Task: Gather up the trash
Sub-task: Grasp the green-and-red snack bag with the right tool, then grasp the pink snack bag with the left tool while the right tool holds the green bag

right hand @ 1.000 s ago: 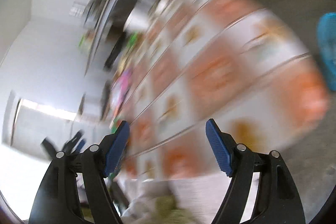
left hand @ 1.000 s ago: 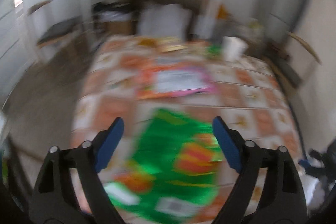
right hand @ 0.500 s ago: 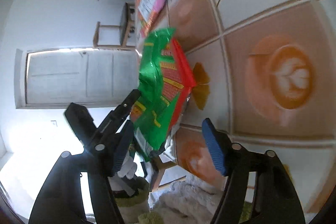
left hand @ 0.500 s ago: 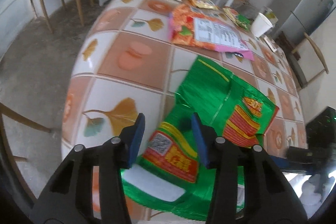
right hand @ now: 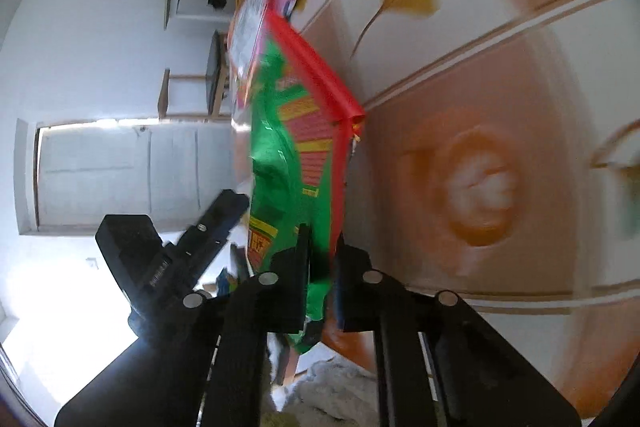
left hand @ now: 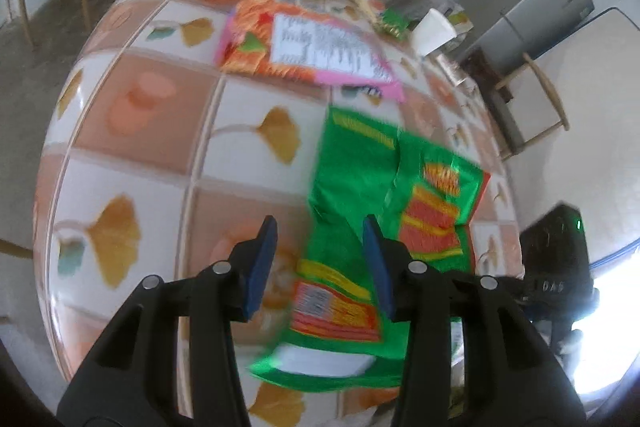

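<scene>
Right wrist view: the right gripper (right hand: pixel 320 267) is pinching the near edge of the green snack bag (right hand: pixel 296 163), its jaws having just been closing, lifting it off the table (right hand: pixel 500 75) for collection.
Left gripper (left hand: pixel 318 263): fingers standing half spread over the bag's left edge, gripping nothing, likely steadying.
Bag: crinkled glossy foil, flat, red-trimmed.
Farther off: an orange-and-pink wrapper (left hand: pixel 308 47) is lying on the slick tile-patterned cloth.
</scene>
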Demonstrator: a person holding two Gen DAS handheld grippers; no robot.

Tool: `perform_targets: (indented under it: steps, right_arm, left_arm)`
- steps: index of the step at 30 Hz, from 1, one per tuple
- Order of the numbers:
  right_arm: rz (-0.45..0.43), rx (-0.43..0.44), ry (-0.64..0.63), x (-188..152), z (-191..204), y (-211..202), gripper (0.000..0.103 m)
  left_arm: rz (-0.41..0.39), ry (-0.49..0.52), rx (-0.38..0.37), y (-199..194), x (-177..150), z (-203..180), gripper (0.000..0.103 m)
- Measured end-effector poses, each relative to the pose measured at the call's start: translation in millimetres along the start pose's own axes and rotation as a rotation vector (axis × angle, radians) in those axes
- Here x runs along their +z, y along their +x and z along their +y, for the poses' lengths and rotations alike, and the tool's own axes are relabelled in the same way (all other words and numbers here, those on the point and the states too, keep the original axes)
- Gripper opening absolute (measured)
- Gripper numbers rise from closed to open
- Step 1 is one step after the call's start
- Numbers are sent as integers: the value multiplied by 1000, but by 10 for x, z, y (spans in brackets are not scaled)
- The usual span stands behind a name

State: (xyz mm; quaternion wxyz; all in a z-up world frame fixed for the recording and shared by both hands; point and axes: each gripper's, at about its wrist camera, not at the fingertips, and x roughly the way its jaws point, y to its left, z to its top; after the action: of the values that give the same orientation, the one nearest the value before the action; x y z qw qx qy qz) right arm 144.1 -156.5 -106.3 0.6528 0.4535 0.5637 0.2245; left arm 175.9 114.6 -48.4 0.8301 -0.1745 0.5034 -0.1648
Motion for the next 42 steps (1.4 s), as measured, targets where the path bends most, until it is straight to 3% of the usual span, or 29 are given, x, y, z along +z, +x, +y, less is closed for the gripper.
perform_targets:
  steps: [4,8,12,15,18,23,28,35,42]
  right_arm:
    - [-110,-43,32,28,-201,-502,9]
    - [-222,-77,77,10,-424,-1008,9]
    - [-311,-86,137,2,-665,-1336,9]
    - [-341,-85,166,10,-752,-1450,9]
    - [-355,-83,179,14,-805,-1468,9]
    - [-348,-80,183,-15,-842,-1486,9]
    - [-334,-82,164,9,-834,-1510,9]
    - [-324,-88,144,6,-784,-1471,9]
    - [-330,-119,122,3,-719,-1478,9]
  left_arm:
    - [-40,52,20,-9,419,-91,49]
    - [-77,95,52,87,1078,-138,55]
    - [-108,165,178,488,1769,-110,59]
    - [-50,175,246,929,2134,10,59]
    - [26,126,271,1229,2280,177,60]
    - [76,60,196,1186,2118,263,60]
    - [151,46,119,946,1635,230,60]
    - [195,55,-7,640,902,92,59]
    - [262,81,-230,441,210,-219,59]
